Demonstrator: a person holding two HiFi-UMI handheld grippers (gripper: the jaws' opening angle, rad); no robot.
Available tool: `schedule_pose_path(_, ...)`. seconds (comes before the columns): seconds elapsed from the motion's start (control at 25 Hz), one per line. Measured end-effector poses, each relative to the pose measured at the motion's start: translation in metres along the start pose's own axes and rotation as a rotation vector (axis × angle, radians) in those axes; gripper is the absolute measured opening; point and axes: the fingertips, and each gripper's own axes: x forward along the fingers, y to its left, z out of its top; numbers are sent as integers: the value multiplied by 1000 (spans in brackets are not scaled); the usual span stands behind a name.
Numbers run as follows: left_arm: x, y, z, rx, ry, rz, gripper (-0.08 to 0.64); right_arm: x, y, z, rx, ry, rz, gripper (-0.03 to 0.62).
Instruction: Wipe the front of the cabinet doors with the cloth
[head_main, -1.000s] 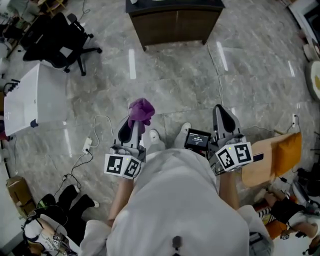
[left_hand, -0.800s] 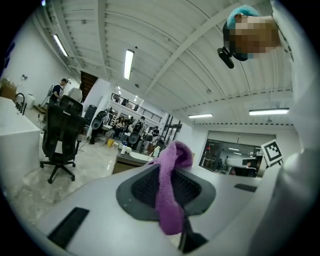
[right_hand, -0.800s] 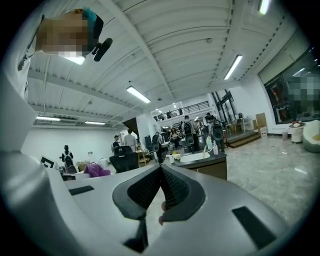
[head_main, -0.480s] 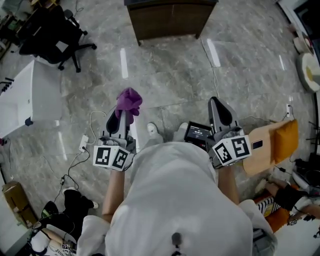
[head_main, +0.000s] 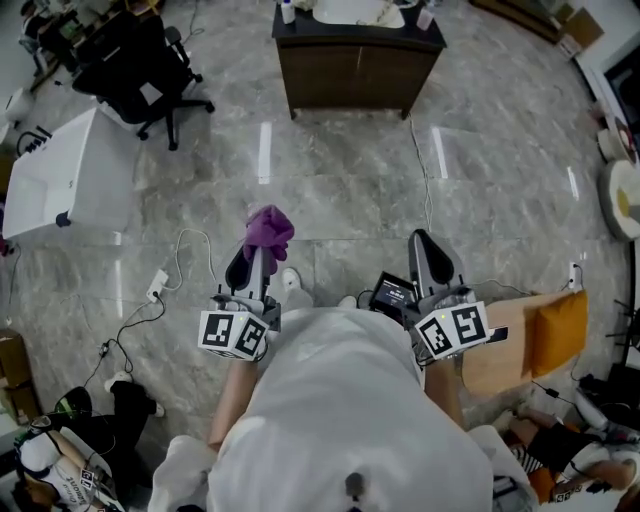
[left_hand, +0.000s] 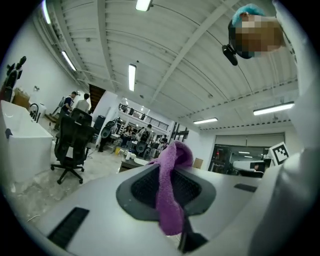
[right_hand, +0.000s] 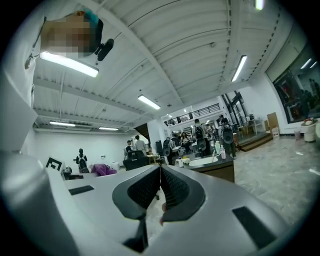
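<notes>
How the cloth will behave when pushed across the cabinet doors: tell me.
Probably floppy: the cloth droops from the shut left claw in soft folds. Likely light, since a pinched bit carries the whole bunch. Its fuzzy surface should drag on the cabinet rather than slip.

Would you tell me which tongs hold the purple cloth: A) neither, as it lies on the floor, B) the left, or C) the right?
B: the cloth sits pinched in the left tongs, while the right tongs are shut on nothing.
</notes>
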Motion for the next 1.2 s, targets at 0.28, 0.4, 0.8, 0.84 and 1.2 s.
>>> schedule_pose_path(0.28, 48, -58, -8, 58, 24, -98, 58, -34, -50, -8, 17, 24, -57, 28)
schedule_pose_path(0.4, 72, -58, -11, 70, 46, -126, 58, -21, -66, -12, 35, 23, -84, 28)
schedule_pose_path(0.8, 197, 4, 1, 2, 85, -200, 58, 95, -104, -2, 25, 58, -154, 28)
schedule_pose_path(0.84, 212, 12, 6, 9, 84, -216, 58, 112, -106, 3, 20, 57, -161, 28)
schedule_pose_path(1.2, 298, 101, 29, 45, 123, -269, 58, 218, -115, 10, -1, 113, -222, 28)
